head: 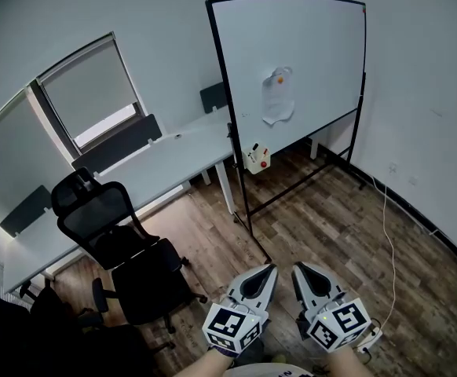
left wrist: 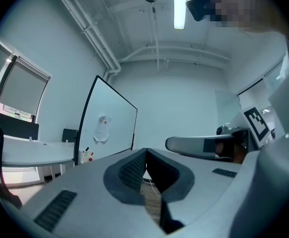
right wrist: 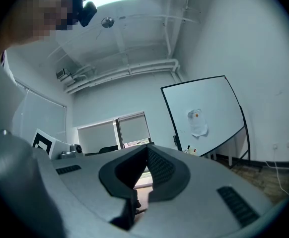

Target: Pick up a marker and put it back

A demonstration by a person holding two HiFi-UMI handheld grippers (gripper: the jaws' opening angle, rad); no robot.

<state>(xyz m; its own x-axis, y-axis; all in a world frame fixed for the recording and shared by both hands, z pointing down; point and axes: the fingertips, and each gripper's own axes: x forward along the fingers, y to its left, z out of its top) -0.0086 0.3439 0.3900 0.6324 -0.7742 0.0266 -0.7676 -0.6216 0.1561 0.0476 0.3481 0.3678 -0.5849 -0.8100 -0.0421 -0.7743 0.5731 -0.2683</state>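
Currently 2 grippers are pointing level at the whiteboard (head: 291, 53), side by side. On the left gripper (head: 270, 269) the jaws are pressing together with nothing between them; the right gripper (head: 297, 268) is doing the same, also empty. The markers (head: 254, 149) are standing in a white holder (head: 254, 161) hanging low on the board's left post, well apart from both grippers. A desk (head: 158, 159) is standing beside it

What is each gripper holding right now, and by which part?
Nothing. The left gripper and the right gripper are both shut and empty; the markers sit in the holder by the whiteboard.
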